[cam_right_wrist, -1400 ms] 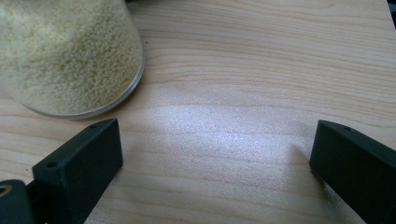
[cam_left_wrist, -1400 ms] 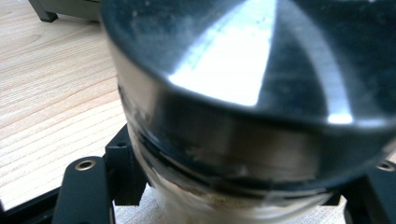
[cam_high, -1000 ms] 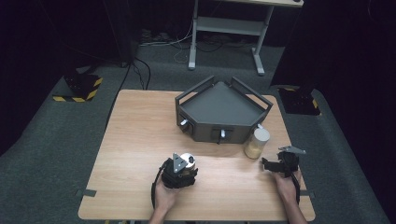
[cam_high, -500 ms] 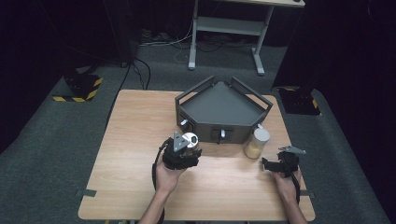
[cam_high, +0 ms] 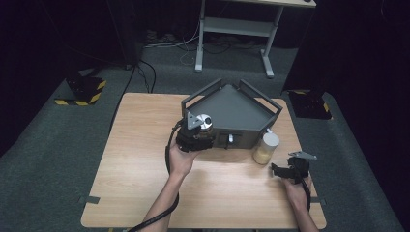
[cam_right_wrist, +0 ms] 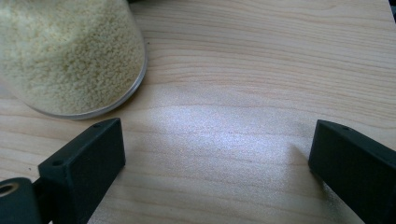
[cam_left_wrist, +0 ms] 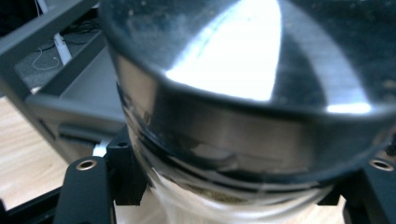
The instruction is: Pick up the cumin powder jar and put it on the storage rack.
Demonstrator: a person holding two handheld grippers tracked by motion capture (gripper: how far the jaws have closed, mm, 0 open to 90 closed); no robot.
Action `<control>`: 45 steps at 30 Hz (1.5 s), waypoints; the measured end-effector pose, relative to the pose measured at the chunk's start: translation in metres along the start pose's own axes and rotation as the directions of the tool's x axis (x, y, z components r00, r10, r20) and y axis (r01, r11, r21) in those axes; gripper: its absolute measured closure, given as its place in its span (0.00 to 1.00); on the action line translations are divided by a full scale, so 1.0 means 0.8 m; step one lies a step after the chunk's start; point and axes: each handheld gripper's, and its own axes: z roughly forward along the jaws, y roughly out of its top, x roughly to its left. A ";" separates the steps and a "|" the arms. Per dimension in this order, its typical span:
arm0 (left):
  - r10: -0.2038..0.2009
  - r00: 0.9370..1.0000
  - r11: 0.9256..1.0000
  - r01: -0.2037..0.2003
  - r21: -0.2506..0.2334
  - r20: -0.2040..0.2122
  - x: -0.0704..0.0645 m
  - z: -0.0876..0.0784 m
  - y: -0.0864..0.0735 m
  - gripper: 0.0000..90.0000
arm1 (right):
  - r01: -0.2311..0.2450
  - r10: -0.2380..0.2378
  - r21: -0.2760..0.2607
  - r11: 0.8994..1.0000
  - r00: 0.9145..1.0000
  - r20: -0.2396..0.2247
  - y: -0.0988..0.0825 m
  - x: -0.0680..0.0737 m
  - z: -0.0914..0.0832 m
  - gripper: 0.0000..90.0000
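Note:
My left gripper (cam_high: 199, 134) is shut on a glass jar (cam_high: 206, 120) with a shiny steel lid. It holds the jar in the air at the front left wall of the dark grey angular tray (cam_high: 227, 104). In the left gripper view the jar (cam_left_wrist: 243, 93) looms close, with both black jaws pressed to its sides low down. A second jar (cam_high: 266, 147), full of pale yellow grains, stands on the table by the tray's front right. My right gripper (cam_high: 278, 169) rests just right of it, open, with bare wood between its jaws (cam_right_wrist: 217, 140); the grain jar (cam_right_wrist: 70, 51) lies left of them.
The wooden table (cam_high: 145, 159) has bare room at its left and front. The tray's front wall (cam_left_wrist: 70, 116) rises right behind the held jar. Beyond the table's far edge stand a metal desk frame (cam_high: 232, 29) and a yellow-black striped block (cam_high: 80, 92) on the carpet.
The left hand has carried the steel-lidded jar away from the table's front, up to the tray's front left wall. The right hand and the grain jar have kept still.

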 end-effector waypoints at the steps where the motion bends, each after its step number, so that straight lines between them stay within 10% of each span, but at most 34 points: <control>1: 0.000 1.000 1.000 0.000 -0.002 0.003 0.000 0.003 0.004 0.34 | 0.000 0.000 0.000 1.000 1.000 0.000 0.000 0.000 0.000 0.03; 15: -0.004 1.000 1.000 0.004 0.010 0.002 0.000 0.039 0.043 0.34 | 0.001 -0.001 -0.001 1.000 1.000 0.002 0.000 0.000 0.000 0.04; 27: -0.008 0.996 1.000 0.010 0.022 -0.093 -0.002 0.077 0.075 0.34 | 0.001 -0.001 -0.002 1.000 1.000 0.000 0.000 0.000 0.000 0.04; 37: -0.081 0.987 0.995 0.088 0.049 -0.139 0.006 0.111 0.079 0.34 | 0.001 -0.001 -0.002 1.000 1.000 -0.001 0.000 0.000 0.000 0.04; 45: -0.040 0.985 0.997 0.051 0.061 -0.167 0.001 0.123 0.076 0.34 | 0.001 -0.001 -0.003 1.000 1.000 -0.002 -0.001 0.000 0.000 0.04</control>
